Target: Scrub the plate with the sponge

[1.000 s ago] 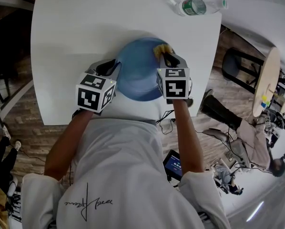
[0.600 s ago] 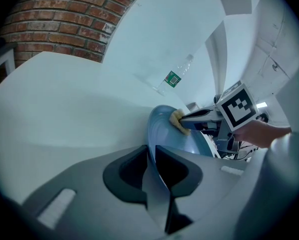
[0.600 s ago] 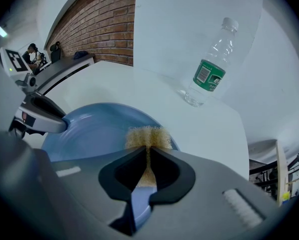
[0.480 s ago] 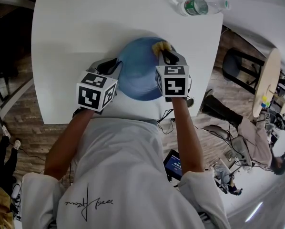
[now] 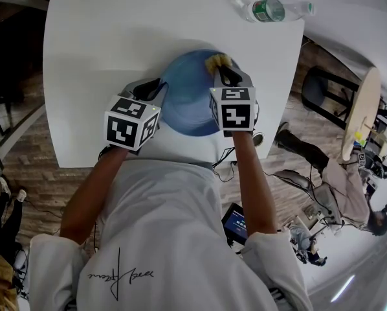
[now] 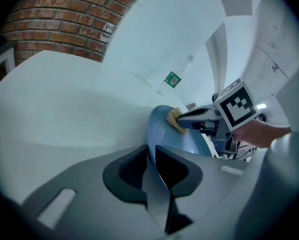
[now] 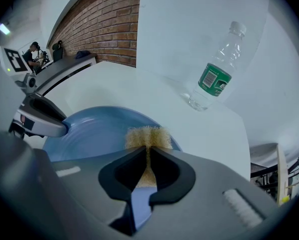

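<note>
The right gripper's (image 7: 147,154) jaws are pinched together on a yellow sponge (image 7: 148,136). The sponge's frayed end sticks out past them and rests on the far right part of the blue plate (image 7: 89,131). The left gripper (image 7: 59,126) meets the plate's left edge. A clear bottle (image 7: 217,76) with a green label lies on the white desk (image 7: 114,86), farther off to the right. A brick wall (image 7: 109,29) stands beyond.

On your white surface (image 5: 96,57), a clear plastic bottle (image 5: 271,9) with a green label lies on its side near the far right corner. Off the right edge you have a dark stool (image 5: 323,86) and a round wooden table (image 5: 360,109) on the plank floor (image 5: 35,161). A brick wall (image 7: 107,26) stands beyond the surface.
</note>
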Tool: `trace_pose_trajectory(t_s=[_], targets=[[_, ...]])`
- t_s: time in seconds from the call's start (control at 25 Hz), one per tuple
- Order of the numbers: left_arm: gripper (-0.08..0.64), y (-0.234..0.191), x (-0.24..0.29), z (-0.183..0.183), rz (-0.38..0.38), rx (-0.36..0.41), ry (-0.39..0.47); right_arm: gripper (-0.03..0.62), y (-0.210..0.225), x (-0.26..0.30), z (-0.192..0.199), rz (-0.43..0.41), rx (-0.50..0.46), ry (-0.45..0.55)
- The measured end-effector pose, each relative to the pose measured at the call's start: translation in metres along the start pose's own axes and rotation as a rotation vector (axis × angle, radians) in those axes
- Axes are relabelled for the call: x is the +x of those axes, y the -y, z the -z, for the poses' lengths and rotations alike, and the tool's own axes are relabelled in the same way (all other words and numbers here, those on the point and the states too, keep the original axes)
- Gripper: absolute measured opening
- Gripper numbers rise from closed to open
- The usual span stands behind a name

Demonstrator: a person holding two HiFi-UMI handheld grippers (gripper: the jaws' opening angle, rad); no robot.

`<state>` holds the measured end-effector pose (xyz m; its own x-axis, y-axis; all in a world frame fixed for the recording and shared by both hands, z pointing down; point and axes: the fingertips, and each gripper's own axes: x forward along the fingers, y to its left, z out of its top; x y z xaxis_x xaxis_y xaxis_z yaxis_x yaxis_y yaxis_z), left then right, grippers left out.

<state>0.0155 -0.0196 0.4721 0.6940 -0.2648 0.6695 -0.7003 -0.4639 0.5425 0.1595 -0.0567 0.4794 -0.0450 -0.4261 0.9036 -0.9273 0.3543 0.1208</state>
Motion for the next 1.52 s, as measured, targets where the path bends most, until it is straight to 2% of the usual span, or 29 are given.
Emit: trace_pose_trajectory(t_s=[1.52], targets=[[0.069,0.002,0.000,-0.005,0.014,-0.022,0.011,0.037,-0.027,0.003,-0.026,-0.030,-0.055,0.031]])
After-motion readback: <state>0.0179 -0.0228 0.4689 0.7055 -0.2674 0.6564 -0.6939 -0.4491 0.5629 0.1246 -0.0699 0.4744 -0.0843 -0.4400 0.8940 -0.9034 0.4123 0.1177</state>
